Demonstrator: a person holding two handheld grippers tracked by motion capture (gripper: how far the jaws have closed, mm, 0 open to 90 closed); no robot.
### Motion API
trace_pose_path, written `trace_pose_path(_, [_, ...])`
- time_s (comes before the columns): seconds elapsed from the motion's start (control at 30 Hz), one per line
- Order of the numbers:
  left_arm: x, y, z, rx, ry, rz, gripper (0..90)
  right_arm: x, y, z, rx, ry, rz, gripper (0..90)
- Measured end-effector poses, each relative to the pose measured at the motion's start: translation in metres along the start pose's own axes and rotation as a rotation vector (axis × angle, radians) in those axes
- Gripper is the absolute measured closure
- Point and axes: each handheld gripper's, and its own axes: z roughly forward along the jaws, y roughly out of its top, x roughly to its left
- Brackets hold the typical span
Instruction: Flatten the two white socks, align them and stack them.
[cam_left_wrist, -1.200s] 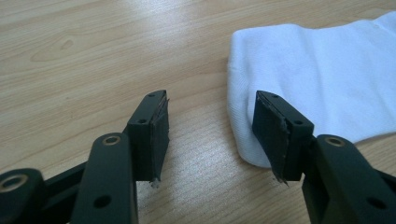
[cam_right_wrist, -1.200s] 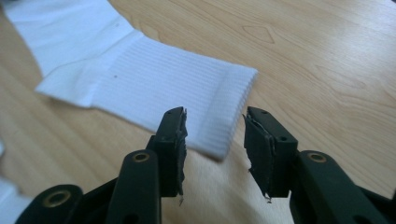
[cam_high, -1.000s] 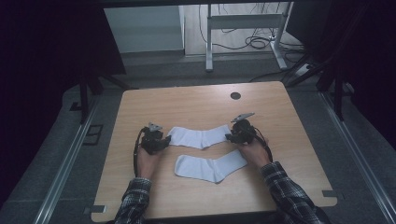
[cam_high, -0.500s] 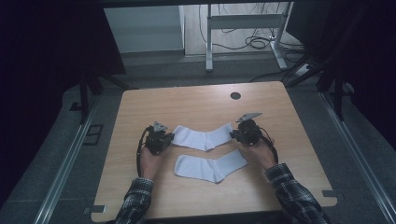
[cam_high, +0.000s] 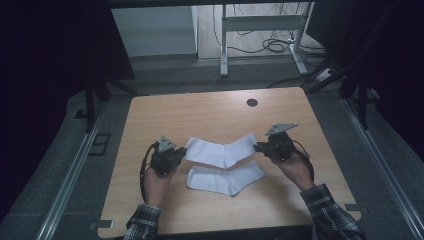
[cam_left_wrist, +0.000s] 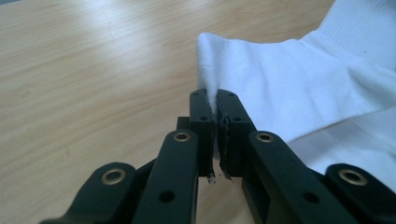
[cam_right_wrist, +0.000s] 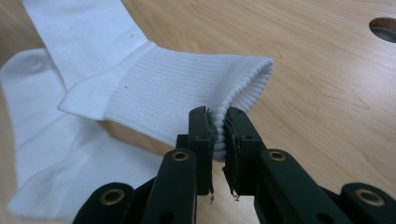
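A white sock (cam_high: 222, 152) is held stretched between two grippers above a pale wooden table (cam_high: 200, 117).

The smooth-knit toe end of the sock is pinched flat between the black jaws of the left gripper (cam_left_wrist: 215, 109), which have just closed on it, while its ribbed cuff is clamped between the jaws of the right gripper (cam_right_wrist: 217, 128), likewise just closed. The fabric is seen as soft and matte, bent at the heel, sagging slightly in the middle. A second white sock (cam_high: 225, 179), of the same angled shape, is laid flat on the table just beneath and toward the person, partly overlapped in the gripper views. A round dark cable hole (cam_high: 252, 102) is set in the far part of the tabletop, well apart from the socks. Plaid sleeves (cam_high: 330, 215) are visible at the near edge.
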Motion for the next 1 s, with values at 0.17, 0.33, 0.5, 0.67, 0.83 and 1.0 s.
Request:
trace_pose_path(0.17, [-0.016, -0.012, -0.014, 0.005, -0.015, 0.010, 85.6, 0.010, -0.008, -0.012, 0.007, 0.029, -0.022, 80.7])
trace_pose_path(0.33, [-0.030, -0.023, -0.025, 0.010, -0.014, 0.020, 85.5, 0.017, -0.019, -0.018, 0.028, 0.050, -0.034, 80.6])
trace_pose_path(0.5, [-0.043, -0.034, -0.031, 0.020, -0.020, 0.032, 85.4, 0.023, -0.030, -0.020, 0.061, 0.061, -0.045, 80.4])
trace_pose_path(0.67, [-0.054, -0.044, -0.025, 0.074, -0.009, 0.064, 85.4, 0.026, -0.039, -0.015, 0.094, 0.072, -0.052, 80.3])
trace_pose_path(0.83, [-0.059, -0.048, -0.019, 0.108, 0.022, 0.098, 84.7, 0.027, -0.047, -0.002, 0.149, 0.075, -0.059, 79.9])
trace_pose_path(1.0, [-0.061, -0.053, -0.009, 0.178, 0.118, 0.155, 68.3, 0.027, -0.053, 0.008, 0.208, 0.046, -0.067, 70.1])
